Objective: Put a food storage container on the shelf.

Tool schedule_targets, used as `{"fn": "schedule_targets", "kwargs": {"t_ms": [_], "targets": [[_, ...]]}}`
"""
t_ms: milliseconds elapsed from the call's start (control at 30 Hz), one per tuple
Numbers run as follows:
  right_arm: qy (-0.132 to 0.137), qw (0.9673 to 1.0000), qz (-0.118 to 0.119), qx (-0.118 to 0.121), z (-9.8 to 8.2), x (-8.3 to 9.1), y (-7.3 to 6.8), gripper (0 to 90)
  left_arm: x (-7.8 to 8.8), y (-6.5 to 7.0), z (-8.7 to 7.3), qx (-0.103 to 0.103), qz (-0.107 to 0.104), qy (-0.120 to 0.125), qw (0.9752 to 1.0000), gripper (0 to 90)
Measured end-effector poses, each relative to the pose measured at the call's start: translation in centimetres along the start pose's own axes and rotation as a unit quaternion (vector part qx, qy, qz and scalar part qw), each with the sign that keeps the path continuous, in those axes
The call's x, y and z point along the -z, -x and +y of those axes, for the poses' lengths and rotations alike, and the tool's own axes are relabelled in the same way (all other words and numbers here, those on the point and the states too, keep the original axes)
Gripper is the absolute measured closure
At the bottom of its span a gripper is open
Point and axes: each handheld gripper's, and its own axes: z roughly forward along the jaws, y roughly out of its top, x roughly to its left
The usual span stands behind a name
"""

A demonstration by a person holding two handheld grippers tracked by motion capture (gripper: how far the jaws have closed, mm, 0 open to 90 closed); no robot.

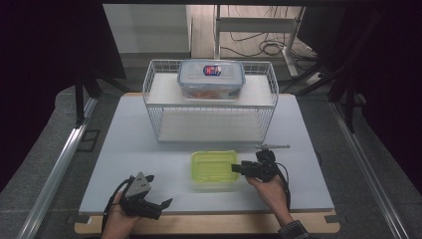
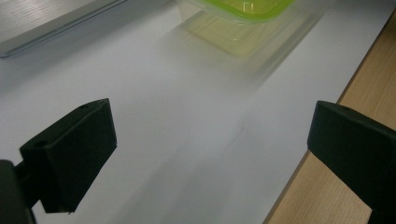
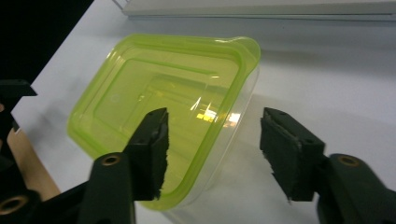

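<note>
Green-lidded container (image 1: 214, 166) sits on the white table (image 1: 129, 149) in front of the wire rack (image 1: 211, 102). At left, the left gripper (image 1: 158, 190) rests near the table's front edge, jaws spread wide. At right, the right gripper (image 1: 237, 168) has its parted jaws straddling the container's right rim.

Your container (image 1: 214, 166) is a clear plastic tub closed by a yellow-green lid (image 3: 159, 98), rectangular with rounded corners. It sits flat and upright on the white worktop (image 1: 149, 149), near the front edge, just in front of the wire rack (image 1: 209, 102). Its inside looks empty through the translucent lid.
</note>
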Motion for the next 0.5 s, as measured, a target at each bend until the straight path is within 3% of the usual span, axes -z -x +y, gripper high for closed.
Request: {"fn": "schedule_targets", "kwargs": {"t_ms": [67, 167, 400, 500], "targets": [[0.003, 0.9999, -0.001, -0.015, 0.2, -0.4, 0.3, 50.4, 0.0, 0.0, 0.0, -0.001, 0.000, 0.000, 1.0000, 1.4], [0.000, 0.9985, 0.016, -0.051, 0.5, -0.7, 0.9, 56.3, 0.0, 0.0, 0.0, 0.000, -0.001, 0.000, 1.0000, 1.4], [-0.011, 0.9946, 0.044, -0.093, 0.7, -1.6, 1.8, 70.7, 0.1, 0.0, 0.0, 0.001, -0.001, 0.001, 1.0000, 1.4], [-0.014, 0.9878, 0.077, -0.135, 0.6, -1.7, 2.5, 75.2, 0.0, 0.0, 0.0, -0.001, -0.001, 0.000, 1.0000, 1.4]]}}
